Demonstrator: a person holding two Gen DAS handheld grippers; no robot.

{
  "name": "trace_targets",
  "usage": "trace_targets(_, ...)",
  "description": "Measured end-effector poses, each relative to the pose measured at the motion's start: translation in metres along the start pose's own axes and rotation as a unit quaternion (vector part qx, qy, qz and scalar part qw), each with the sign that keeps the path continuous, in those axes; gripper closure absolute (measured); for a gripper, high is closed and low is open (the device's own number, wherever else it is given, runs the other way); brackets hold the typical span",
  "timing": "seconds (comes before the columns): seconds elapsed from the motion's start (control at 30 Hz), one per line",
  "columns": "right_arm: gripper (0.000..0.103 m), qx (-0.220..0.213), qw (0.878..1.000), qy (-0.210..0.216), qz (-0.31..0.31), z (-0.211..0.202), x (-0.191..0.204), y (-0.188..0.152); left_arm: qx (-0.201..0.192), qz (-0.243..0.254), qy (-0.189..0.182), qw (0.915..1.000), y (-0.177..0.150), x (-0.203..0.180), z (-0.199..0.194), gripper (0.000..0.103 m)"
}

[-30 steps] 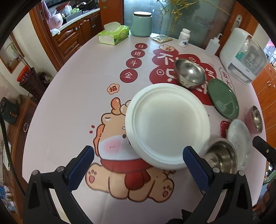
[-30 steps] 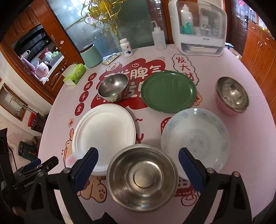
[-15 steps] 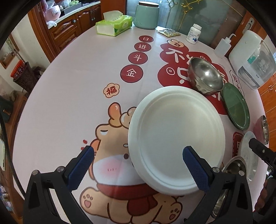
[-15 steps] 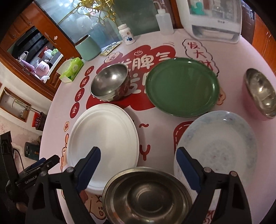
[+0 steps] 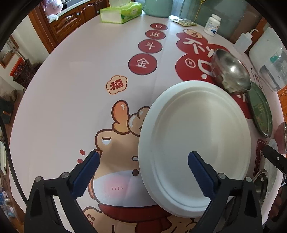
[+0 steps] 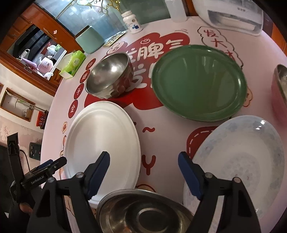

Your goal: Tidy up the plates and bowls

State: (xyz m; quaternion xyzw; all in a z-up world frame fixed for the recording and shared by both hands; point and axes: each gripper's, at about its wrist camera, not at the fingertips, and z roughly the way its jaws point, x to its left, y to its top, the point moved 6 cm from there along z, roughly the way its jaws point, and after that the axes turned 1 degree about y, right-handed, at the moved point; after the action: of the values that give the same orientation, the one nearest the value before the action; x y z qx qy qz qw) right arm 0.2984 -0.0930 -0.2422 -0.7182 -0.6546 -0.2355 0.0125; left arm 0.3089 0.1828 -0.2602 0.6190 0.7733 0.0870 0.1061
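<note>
A white plate (image 5: pixel 195 143) lies on the pink printed tablecloth; it also shows in the right wrist view (image 6: pixel 102 141). My left gripper (image 5: pixel 141 172) is open, its jaws straddling the plate's left rim low over it. My right gripper (image 6: pixel 143 172) is open and empty above a large steel bowl (image 6: pixel 143 213), between the white plate and a pale blue patterned plate (image 6: pixel 242 157). A green plate (image 6: pixel 197 80) and a small steel bowl (image 6: pixel 109 75) lie farther back. A pink bowl (image 6: pixel 279 91) sits at the right edge.
At the table's far edge stand a tissue pack (image 5: pixel 120 13), a teal canister (image 5: pixel 157 7), a pill bottle (image 5: pixel 212 24), a squeeze bottle (image 5: pixel 244 42) and a white appliance (image 5: pixel 269 57). The table's left half (image 5: pixel 71 75) carries only the printed cloth.
Both grippers have moved forward and lower. The white plate now fills more of the left view; the large steel bowl has slid under the right gripper. Nothing was grasped.
</note>
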Motion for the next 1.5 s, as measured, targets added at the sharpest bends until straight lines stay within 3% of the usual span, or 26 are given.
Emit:
trace_targets(0.27,0.042,0.023,1.000,0.011,-0.004,0.017,-0.001,0.000,0.016,-0.004,0.007,0.9998,0.003,-0.003,0.017,0.013)
trace_targets(0.33,0.047,0.027,0.999,0.016,-0.005,0.020,0.000,0.000,0.019,-0.006,0.009,0.9998,0.004,-0.003,0.021,0.020)
trace_targets(0.73,0.070,0.048,0.998,0.029,-0.010,0.035,0.005,-0.003,0.025,-0.018,0.014,0.9994,0.008,0.000,0.034,0.043)
trace_targets(1.1,0.073,0.046,0.998,0.026,-0.020,0.035,0.005,-0.001,0.015,-0.010,0.007,0.9998,0.008,-0.005,0.029,0.062)
trace_targets(1.27,0.074,0.048,0.998,0.026,-0.035,0.035,0.007,0.000,0.013,-0.005,0.007,0.9999,0.009,-0.015,0.030,0.065)
trace_targets(1.37,0.083,0.054,0.997,0.039,-0.038,0.037,0.010,-0.001,0.012,-0.003,0.006,0.9999,0.008,-0.014,0.029,0.068)
trace_targets(1.5,0.085,0.057,0.997,0.037,-0.048,0.042,0.017,-0.002,0.012,0.001,0.003,0.9999,0.007,-0.015,0.029,0.070)
